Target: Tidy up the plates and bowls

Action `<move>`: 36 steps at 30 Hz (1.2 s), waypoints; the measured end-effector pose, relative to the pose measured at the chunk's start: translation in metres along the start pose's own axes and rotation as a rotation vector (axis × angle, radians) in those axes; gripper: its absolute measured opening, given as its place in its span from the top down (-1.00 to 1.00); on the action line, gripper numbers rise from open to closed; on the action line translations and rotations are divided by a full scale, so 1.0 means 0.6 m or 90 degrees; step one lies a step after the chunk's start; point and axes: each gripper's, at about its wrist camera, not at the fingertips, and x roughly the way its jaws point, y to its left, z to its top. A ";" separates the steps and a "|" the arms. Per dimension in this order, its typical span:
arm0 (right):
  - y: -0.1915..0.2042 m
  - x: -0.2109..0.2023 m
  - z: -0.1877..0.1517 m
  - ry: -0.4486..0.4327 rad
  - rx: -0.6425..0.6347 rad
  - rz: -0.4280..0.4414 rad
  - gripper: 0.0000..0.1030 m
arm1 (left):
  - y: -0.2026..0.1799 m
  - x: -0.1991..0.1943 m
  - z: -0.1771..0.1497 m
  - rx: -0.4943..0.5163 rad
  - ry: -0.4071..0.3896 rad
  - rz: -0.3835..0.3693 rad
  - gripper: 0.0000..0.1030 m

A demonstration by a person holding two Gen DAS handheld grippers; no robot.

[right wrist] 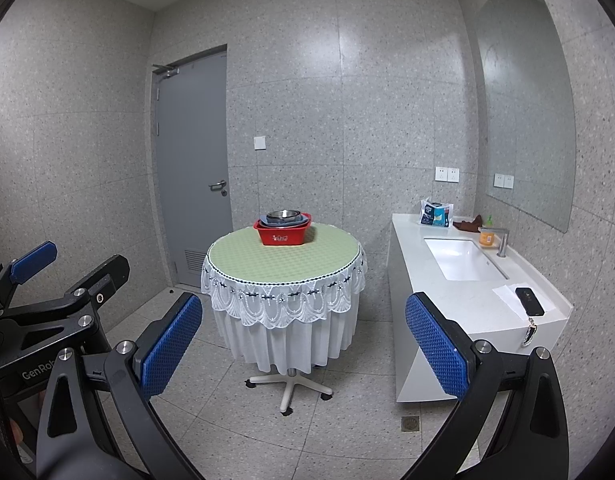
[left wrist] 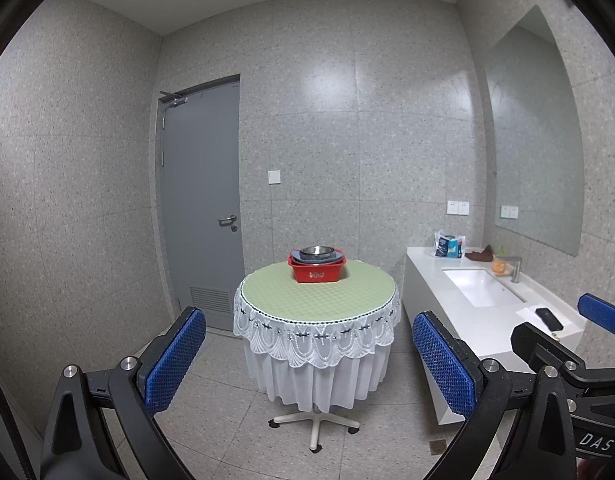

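Across the room on the round bench (left wrist: 315, 294), a red basin (left wrist: 317, 271) holds stacked plates and a steel bowl (left wrist: 317, 251): stiff, slick, likely light. We'd pinch rims; both tools, left (left wrist: 309, 360) and right (right wrist: 303, 350), gape empty.

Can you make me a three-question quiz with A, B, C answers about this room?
1. Where is the tub?
A. on the table
B. on the floor
C. in the sink

2. What colour is the tub?
A. green
B. red
C. yellow

3. How are the left gripper and right gripper?
A. both open
B. both shut
C. holding a bowl

Answers: 1 A, it stands at the table's far edge. 2 B, its walls are red. 3 A, blue fingers spread wide, nothing between.
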 end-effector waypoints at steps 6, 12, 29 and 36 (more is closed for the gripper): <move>-0.001 0.000 0.000 0.001 0.001 0.001 -1.00 | 0.003 0.002 -0.001 0.001 0.000 0.000 -0.99; 0.006 0.003 0.000 0.001 0.003 0.002 -1.00 | 0.006 0.003 -0.001 0.001 -0.001 0.000 -0.99; 0.022 0.021 -0.003 0.008 0.009 -0.001 -1.00 | 0.018 0.028 -0.002 0.009 0.003 0.000 -0.99; 0.028 0.036 0.000 0.012 0.012 -0.003 -1.00 | 0.024 0.049 0.001 0.014 0.006 0.001 -0.99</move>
